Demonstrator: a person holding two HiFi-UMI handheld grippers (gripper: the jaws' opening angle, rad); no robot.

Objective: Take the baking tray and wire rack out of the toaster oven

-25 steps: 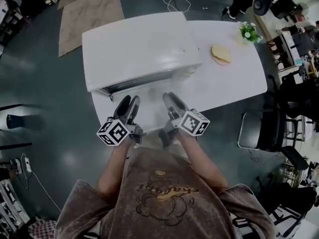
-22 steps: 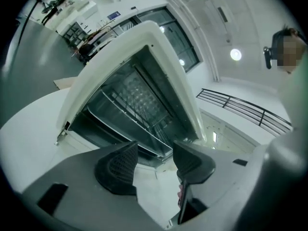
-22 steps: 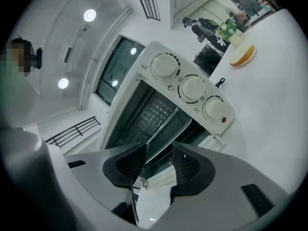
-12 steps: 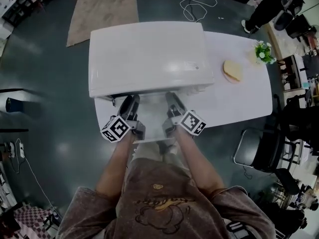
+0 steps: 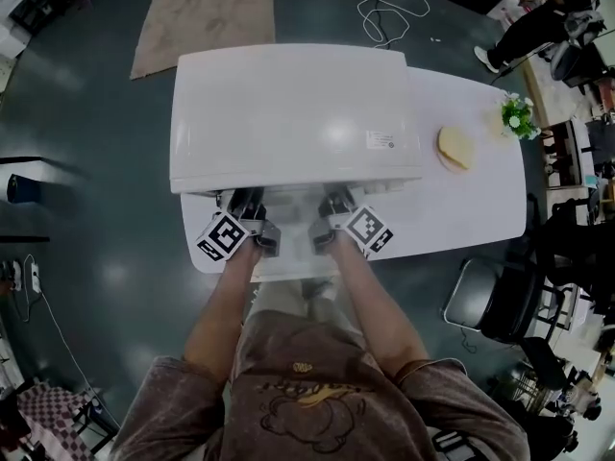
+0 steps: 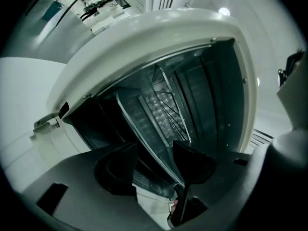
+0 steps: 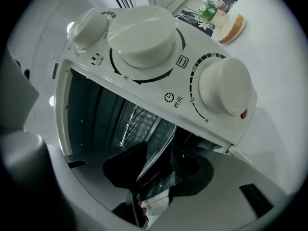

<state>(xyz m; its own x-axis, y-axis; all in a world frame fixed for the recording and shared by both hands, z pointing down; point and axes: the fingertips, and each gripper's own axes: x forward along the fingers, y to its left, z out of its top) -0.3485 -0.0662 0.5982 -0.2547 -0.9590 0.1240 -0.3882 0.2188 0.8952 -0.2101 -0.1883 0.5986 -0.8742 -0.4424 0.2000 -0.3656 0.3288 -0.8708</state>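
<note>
The white toaster oven (image 5: 288, 113) stands on a white table (image 5: 461, 195), and its front is open. Both grippers reach into its mouth from below the front edge, the left gripper (image 5: 242, 221) beside the right gripper (image 5: 334, 217). In the left gripper view the baking tray (image 6: 144, 134) slants through the cavity, and its thin rim passes between the jaws of the open left gripper (image 6: 155, 150). The wire rack (image 6: 169, 100) shows deeper inside. In the right gripper view the tray (image 7: 166, 138) rim runs between the jaws of the open right gripper (image 7: 158, 153), and rack (image 7: 132, 121) wires lie behind.
Two large dials (image 7: 224, 85) sit on the oven's control panel right above the right gripper. A slice of bread (image 5: 454, 148) and a small potted plant (image 5: 517, 116) are at the table's right end. A chair (image 5: 490, 301) stands by the table's right side.
Both grippers moved forward from in front of the table into the oven's opening, and their jaws now straddle the tray's front rim. The head camera shifted over the oven.
</note>
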